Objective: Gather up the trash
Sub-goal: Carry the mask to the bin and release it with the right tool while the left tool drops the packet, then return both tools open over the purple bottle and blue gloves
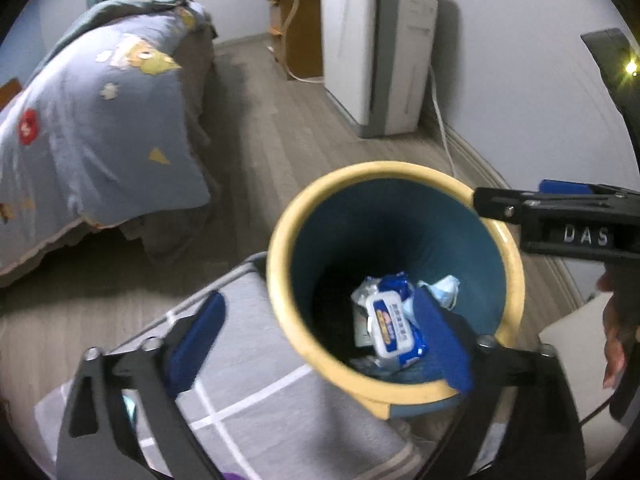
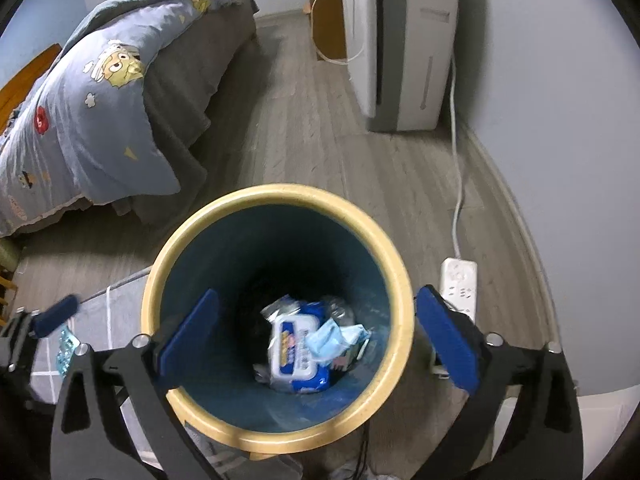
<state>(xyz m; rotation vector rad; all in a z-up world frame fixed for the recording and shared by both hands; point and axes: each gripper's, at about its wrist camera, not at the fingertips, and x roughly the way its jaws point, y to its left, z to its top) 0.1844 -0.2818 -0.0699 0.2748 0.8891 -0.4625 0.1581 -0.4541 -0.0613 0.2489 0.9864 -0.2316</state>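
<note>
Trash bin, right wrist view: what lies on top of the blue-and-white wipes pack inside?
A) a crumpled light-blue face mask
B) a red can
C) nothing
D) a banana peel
A: a crumpled light-blue face mask lies across the wipes pack at the bottom of the trash bin.
</note>
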